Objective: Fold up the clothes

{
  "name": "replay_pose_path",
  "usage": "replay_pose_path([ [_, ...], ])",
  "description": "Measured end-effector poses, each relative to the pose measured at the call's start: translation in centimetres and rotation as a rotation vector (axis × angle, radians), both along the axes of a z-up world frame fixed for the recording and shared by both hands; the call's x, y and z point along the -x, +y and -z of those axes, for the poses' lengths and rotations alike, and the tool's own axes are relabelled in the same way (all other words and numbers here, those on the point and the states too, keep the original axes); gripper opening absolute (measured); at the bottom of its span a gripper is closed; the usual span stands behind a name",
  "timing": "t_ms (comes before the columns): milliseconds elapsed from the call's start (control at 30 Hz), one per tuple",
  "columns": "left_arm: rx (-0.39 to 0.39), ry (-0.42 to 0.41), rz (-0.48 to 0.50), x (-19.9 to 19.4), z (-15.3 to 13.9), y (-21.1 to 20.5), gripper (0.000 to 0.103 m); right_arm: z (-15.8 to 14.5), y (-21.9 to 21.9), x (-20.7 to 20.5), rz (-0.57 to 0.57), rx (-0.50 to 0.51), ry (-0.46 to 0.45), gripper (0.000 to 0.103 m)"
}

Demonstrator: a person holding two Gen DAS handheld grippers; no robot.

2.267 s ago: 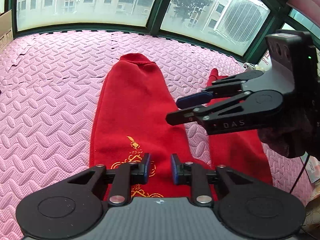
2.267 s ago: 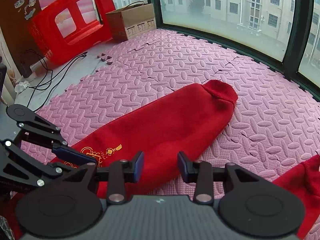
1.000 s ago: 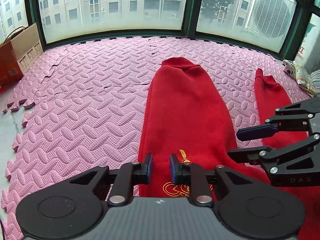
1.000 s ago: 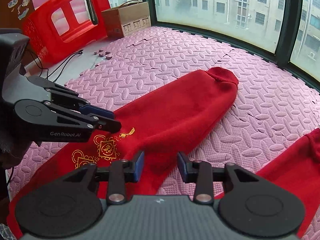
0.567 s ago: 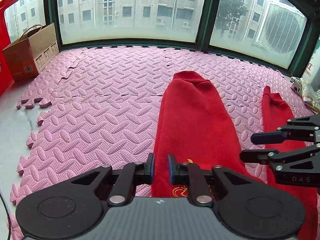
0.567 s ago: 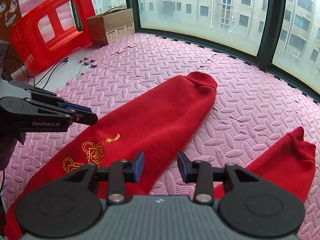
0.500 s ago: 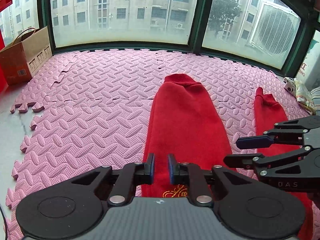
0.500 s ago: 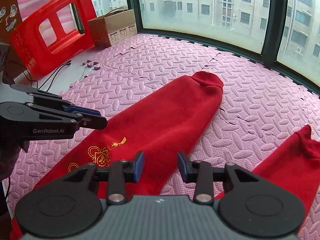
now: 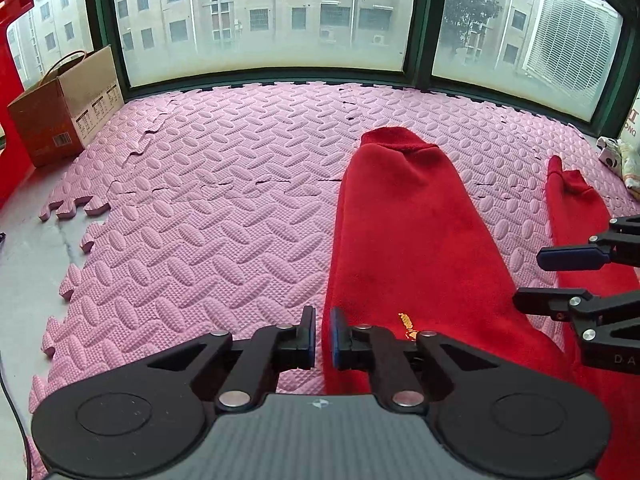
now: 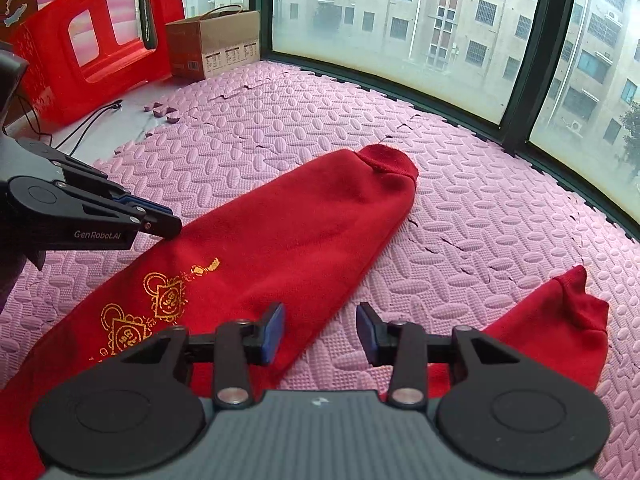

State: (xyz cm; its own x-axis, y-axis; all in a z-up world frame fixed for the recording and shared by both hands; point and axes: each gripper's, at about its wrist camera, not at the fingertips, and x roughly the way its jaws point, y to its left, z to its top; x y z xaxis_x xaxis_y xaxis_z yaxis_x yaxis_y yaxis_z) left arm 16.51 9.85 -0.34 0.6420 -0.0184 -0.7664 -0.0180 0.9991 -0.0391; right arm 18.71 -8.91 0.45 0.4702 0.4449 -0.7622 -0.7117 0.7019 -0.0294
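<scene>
Left wrist view: the red garment (image 9: 404, 240) lies flat on the pink mat (image 9: 200, 220), not yet folded as far as I can judge. Its main body is a long, tapering strip, and a second red strip, likely a sleeve (image 9: 576, 208), lies spread out to the right with bare mat between the two. No layer looks turned over another, so the folding seems to be all ahead: sleeve in, then the body doubled along its length.

The long axis runs from near to far, toward the windows. The narrow ribbed end (image 9: 394, 138) points far; the wider part with the gold print (image 10: 160, 304) lies near, under the grippers. In the right wrist view the same body slants from near left to far right, ribbed end far.

The left gripper (image 9: 322, 338) hovers at the near left edge of the body. Its jaws are almost together, a narrow gap between them, and nothing is seen in that gap. The right gripper (image 10: 320, 332) is spread wide and empty, poised over the right edge of the body and the mat strip beside it, the sleeve to its right
</scene>
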Motion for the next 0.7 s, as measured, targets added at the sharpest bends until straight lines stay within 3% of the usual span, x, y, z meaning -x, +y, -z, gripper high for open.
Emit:
replay_pose_path([
  [67,0.029,-0.023,0.011,0.5,-0.9,-0.3,0.010,0.1,0.6,0.1,-0.034,-0.020,0.033,0.039],
  [267,0.073,-0.015,0.120,0.5,-0.4,-2.8,0.010,2.0,1.0,1.1,-0.040,0.101,0.003,0.039],
  [433,0.041,0.030,0.066,-0.3,1.3,-1.9,0.010,1.4,0.3,1.2,-0.016,0.096,0.002,0.039],
  [567,0.058,0.034,0.063,-0.1,1.3,-1.0,0.010,1.0,0.4,1.0,-0.021,0.047,0.010,0.039],
  [700,0.044,0.028,0.071,0.5,0.8,-1.3,0.010,1.8,0.4,1.3,-0.030,0.085,0.040,0.038],
])
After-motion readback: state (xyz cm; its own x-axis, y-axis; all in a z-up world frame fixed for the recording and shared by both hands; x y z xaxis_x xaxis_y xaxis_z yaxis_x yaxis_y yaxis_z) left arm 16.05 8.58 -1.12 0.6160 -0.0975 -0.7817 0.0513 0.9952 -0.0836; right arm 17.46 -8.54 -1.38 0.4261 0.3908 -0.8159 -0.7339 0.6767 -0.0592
